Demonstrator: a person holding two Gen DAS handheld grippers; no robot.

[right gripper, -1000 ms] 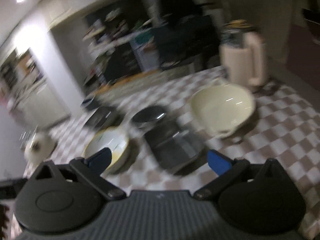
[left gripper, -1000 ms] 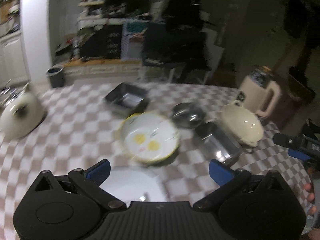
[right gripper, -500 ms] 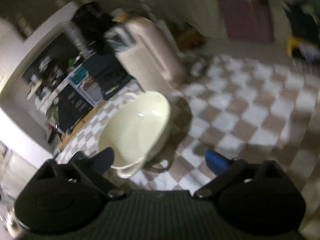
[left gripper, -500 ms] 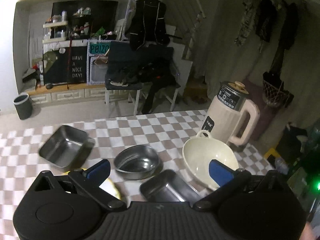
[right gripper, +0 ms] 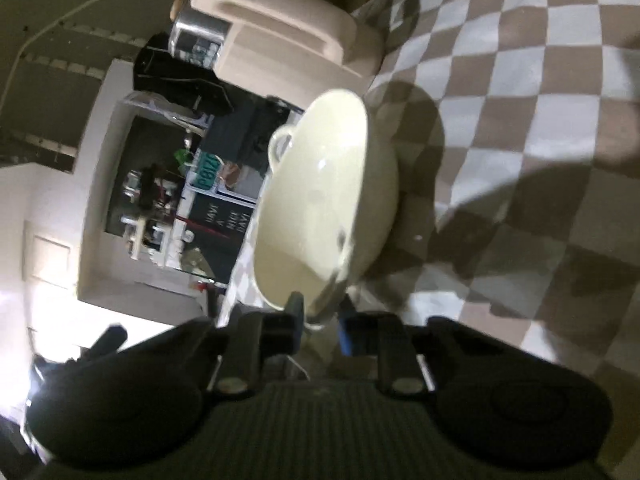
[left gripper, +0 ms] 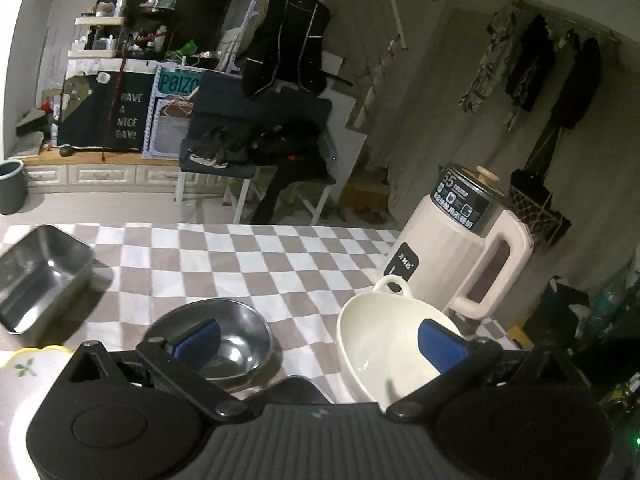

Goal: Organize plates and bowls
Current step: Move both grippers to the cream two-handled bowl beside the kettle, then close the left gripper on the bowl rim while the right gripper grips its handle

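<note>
A cream two-handled bowl (left gripper: 380,332) (right gripper: 320,200) sits on the checked tablecloth (left gripper: 240,256) beside a pink jug appliance (left gripper: 460,248). My right gripper (right gripper: 321,322), rolled onto its side, has the bowl's near handle between its blue pads; the jaws are closing and the pads look pressed on it. My left gripper (left gripper: 318,340) hovers open and holds nothing, one pad over a round steel bowl (left gripper: 236,344), the other over the cream bowl. A square steel container (left gripper: 40,272) stands at the left. The rim of a floral plate (left gripper: 28,364) shows at the lower left.
The pink jug appliance (right gripper: 280,40) stands right behind the cream bowl near the table's far right corner. Beyond the table are a chair piled with dark clothes (left gripper: 256,148) and a grey bin (left gripper: 10,188). Bare checked cloth (right gripper: 520,120) lies beside the bowl.
The left view swung right, from the floral plate to the steel and cream bowls. The right gripper rolled sideways, dropped to the cream bowl, and its jaws narrowed around the near handle.
</note>
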